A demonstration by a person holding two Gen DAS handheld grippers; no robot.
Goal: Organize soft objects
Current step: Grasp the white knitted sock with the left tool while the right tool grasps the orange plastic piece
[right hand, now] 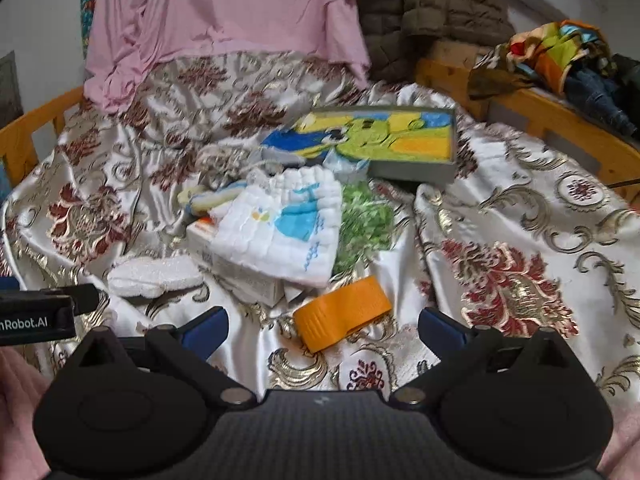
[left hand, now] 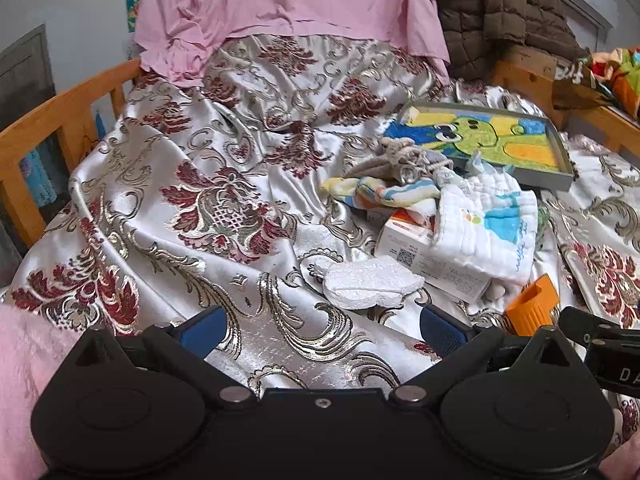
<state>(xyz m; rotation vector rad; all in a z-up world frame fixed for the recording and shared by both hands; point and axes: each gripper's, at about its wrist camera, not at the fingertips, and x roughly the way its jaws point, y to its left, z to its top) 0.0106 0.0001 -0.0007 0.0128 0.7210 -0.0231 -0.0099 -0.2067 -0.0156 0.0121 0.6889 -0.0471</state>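
Both tongs hang wide and empty over the brocade bedspread (left hand: 224,208): left gripper (left hand: 322,330), right gripper (right hand: 323,330), likely poised to choose; nearest lie an orange plastic piece (right hand: 342,312) and white foam (left hand: 370,286). Beyond, the white quilted cloth (right hand: 280,232) drapes a carton (left hand: 432,258), striped cloth (left hand: 384,194) beside it; farthest sits the gray tray (right hand: 412,170), probably their destination.

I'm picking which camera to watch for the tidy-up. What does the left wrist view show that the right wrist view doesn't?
Only the left wrist view shows the grey knitted bundle sharply, and the right gripper entering at its right edge. Only the right wrist view shows the green leafy material clearly, a colourful cloth with jeans on the wooden rail, and the whole orange plastic piece. Both share the white quilted cloth on a box, the white foam piece, the cartoon picture tray and the patterned satin bedcover.
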